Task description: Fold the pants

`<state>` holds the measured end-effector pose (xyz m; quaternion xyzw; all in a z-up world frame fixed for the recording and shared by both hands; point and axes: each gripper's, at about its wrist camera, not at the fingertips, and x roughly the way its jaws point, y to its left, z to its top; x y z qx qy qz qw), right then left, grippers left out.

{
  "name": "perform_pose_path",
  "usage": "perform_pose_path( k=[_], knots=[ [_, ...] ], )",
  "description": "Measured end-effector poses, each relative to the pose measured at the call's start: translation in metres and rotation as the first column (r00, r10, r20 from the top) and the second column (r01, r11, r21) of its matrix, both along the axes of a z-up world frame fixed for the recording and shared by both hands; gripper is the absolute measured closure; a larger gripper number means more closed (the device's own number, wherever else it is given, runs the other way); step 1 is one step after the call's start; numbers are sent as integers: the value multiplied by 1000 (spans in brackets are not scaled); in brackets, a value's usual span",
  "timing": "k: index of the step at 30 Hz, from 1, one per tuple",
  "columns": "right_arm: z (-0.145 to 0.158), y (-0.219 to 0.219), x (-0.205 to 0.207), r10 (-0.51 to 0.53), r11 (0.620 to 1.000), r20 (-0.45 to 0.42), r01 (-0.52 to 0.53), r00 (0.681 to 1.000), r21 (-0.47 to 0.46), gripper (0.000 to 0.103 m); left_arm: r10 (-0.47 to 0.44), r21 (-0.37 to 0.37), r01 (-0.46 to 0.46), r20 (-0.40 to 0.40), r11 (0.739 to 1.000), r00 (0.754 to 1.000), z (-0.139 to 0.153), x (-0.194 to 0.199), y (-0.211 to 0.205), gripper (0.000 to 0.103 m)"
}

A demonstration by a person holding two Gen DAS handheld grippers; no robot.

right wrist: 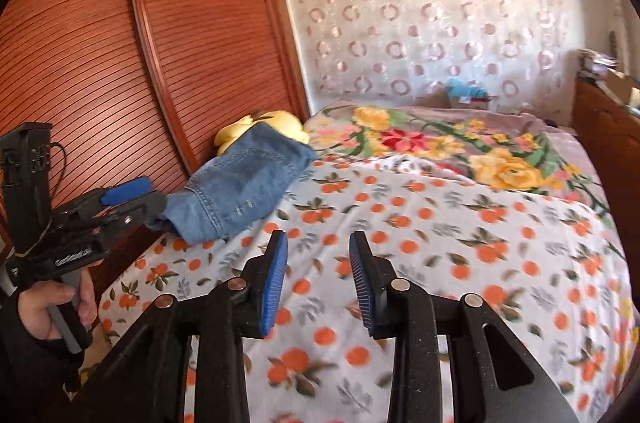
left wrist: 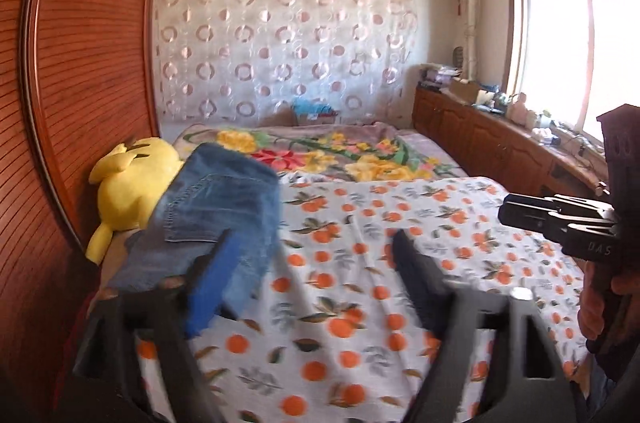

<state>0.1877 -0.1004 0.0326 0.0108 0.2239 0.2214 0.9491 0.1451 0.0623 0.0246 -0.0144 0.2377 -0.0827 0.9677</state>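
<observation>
The folded blue jeans (left wrist: 216, 199) lie at the left side of the bed, against a yellow plush toy (left wrist: 128, 183). In the left wrist view my left gripper (left wrist: 312, 251) stands wide open; its left finger overlaps the near edge of the jeans and nothing sits between the pads. The right wrist view shows the jeans (right wrist: 244, 183) as a compact bundle, with the left gripper (right wrist: 154, 195) open just beside their near corner. My right gripper (right wrist: 318, 247) is open over the orange-print sheet (right wrist: 440, 243) and holds nothing. It also shows at the right edge as the right gripper (left wrist: 508, 211).
A wooden slatted wardrobe (right wrist: 180, 43) runs along the bed's left side. A floral blanket (left wrist: 340, 151) covers the far half of the bed. A low wooden cabinet (left wrist: 480, 127) with clutter stands at the right under the window. A hand (right wrist: 44, 307) holds the left gripper's handle.
</observation>
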Motion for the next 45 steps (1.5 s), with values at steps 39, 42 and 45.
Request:
perform_pose_path(
  k=[39, 42, 45],
  knots=[
    [-9, -24, -139, -290, 957, 77, 291, 954, -2, 21, 103, 86, -104, 15, 991, 995, -5, -73, -73, 0],
    [-9, -23, -137, -290, 957, 77, 291, 954, -2, 21, 104, 87, -105, 10, 991, 994, -6, -72, -72, 0],
    [-10, -23, -136, -290, 957, 75, 291, 954, -5, 21, 107, 86, -108, 10, 990, 994, -5, -72, -71, 0]
  ],
)
